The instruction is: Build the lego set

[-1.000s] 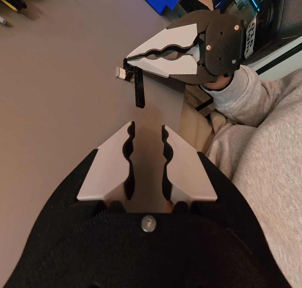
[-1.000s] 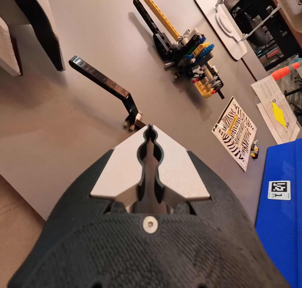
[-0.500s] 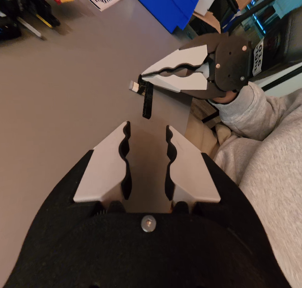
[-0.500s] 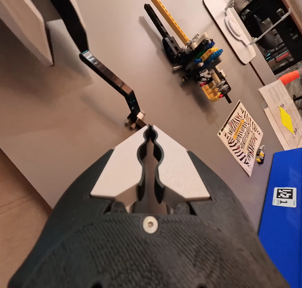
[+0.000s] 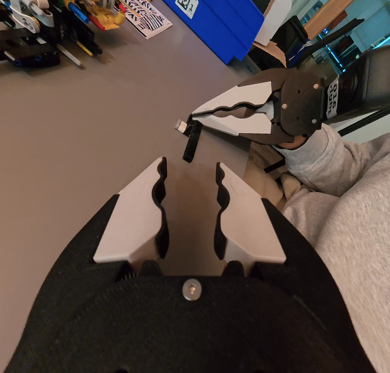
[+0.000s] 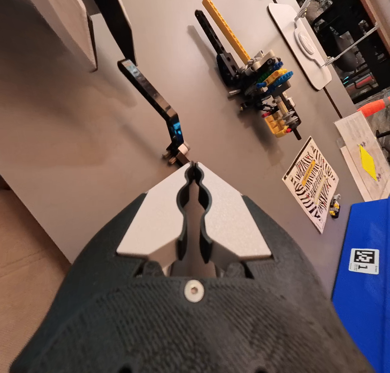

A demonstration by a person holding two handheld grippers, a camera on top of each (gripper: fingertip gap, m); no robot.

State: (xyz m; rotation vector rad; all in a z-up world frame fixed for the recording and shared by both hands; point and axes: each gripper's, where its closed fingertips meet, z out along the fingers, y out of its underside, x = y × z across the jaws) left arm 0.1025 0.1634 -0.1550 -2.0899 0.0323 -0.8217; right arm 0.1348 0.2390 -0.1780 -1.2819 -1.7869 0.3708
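Warm, dim indoor light — soft shadows on the table [image 6: 211, 130], fisheye bending and motion blur at edges.

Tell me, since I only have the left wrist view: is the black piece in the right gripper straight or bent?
Observer: Bent. In the right wrist view the bent black beam has a long arm that angles into a short leg, and the right gripper pinches that short end.
Operator: My view crops the model. What sticks out of it?
Observer: From the model a long yellow beam and a long black beam extend side by side over the table.
Operator: Is there anything beyond the model?
Observer: A flat white pad lies on the table past it.
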